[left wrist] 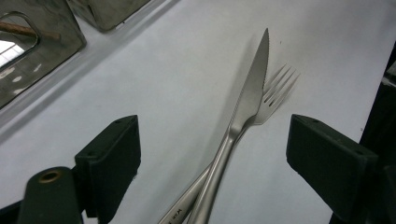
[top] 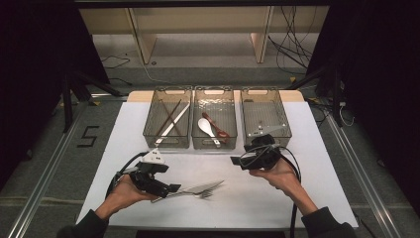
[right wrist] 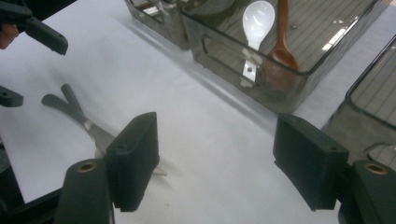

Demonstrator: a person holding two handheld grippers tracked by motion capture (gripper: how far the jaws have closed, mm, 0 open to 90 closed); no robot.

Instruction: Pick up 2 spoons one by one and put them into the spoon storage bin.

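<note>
A steel knife (left wrist: 252, 88) lies across a steel fork (left wrist: 279, 86) on the white table, near the front edge. My left gripper (left wrist: 212, 144) is open, with one jaw on either side of the two handles and neither pad touching them. In the high view the left gripper (top: 173, 188) sits at the handle end of the knife (top: 205, 187). My right gripper (top: 235, 161) hovers to the right of the cutlery and points left. Its jaws (right wrist: 215, 144) stand open with nothing between them, and the knife's handle (right wrist: 70, 109) lies beyond its left jaw.
Three clear bins stand in a row at the back. The left bin (top: 171, 89) holds chopsticks (top: 168, 121). The middle bin (top: 214, 89) holds a white spoon (top: 205, 126) and a brown spoon (top: 216, 126). The right bin (top: 265, 90) is just behind my right gripper.
</note>
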